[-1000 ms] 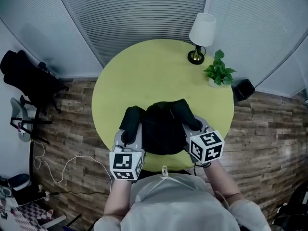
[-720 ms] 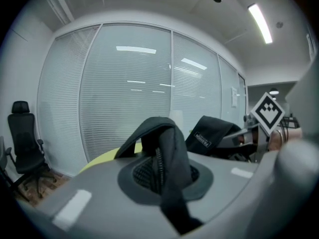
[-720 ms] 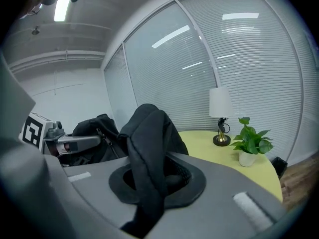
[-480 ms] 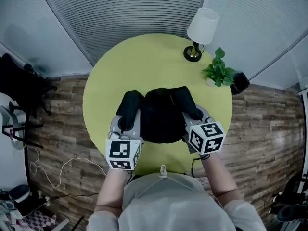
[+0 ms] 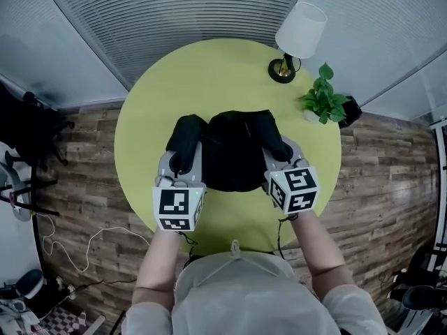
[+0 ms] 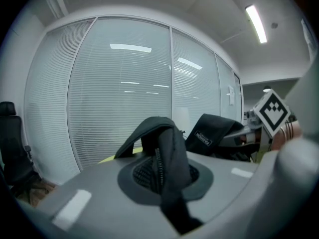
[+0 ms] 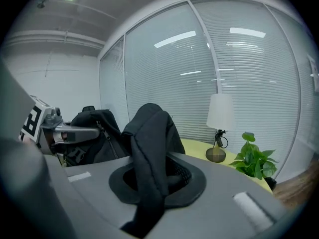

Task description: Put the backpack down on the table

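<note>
The black backpack (image 5: 234, 149) hangs between my two grippers over the near half of the round yellow-green table (image 5: 167, 82). I cannot tell whether its bottom touches the tabletop. My left gripper (image 5: 183, 162) is shut on the backpack's left shoulder strap (image 6: 167, 148), which loops up out of the jaws. My right gripper (image 5: 278, 156) is shut on the right strap (image 7: 149, 143) in the same way. In the left gripper view the bag's body (image 6: 212, 131) shows to the right; in the right gripper view the body (image 7: 94, 133) shows to the left.
A white-shaded lamp (image 5: 299, 37) and a small potted plant (image 5: 323, 98) stand at the table's far right edge. A dark office chair (image 5: 31, 128) is at the left on the wood floor, with a white cable (image 5: 91, 246) beyond the table's near left. Blinds cover the windows behind.
Both grippers have carried the backpack forward, away from the person's body and further in over the table. Both grips on the straps look the same.
</note>
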The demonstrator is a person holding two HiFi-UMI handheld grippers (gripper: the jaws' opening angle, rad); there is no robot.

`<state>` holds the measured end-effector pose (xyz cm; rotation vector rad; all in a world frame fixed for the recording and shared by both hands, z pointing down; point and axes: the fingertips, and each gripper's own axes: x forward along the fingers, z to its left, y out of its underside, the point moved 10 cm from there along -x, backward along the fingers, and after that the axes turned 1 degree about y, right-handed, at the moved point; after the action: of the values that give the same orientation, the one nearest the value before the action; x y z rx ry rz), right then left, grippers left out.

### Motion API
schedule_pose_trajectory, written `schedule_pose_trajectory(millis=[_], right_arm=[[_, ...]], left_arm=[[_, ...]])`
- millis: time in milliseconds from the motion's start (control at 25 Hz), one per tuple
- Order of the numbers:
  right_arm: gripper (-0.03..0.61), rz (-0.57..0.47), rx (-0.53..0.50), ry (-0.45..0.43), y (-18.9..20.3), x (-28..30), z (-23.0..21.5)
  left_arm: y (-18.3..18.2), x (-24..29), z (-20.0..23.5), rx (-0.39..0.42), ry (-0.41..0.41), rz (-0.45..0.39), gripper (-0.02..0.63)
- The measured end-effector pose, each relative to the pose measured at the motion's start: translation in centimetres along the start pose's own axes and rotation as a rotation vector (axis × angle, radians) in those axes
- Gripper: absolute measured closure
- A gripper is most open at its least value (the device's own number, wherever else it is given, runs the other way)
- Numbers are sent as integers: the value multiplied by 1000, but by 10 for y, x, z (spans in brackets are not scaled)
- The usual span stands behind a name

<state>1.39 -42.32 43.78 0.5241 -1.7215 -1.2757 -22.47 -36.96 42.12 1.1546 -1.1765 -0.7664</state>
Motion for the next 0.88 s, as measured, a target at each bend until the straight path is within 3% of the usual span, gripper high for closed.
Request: schedule_pose_trajectory(millis=[360,880], right_arm=[[538,42,-21,21,29,29,5],[531,61,-44,65,47,37,-3]], left_arm=[[33,20,17,11,-7,75,577],[50,26,22,5,47,83,575]])
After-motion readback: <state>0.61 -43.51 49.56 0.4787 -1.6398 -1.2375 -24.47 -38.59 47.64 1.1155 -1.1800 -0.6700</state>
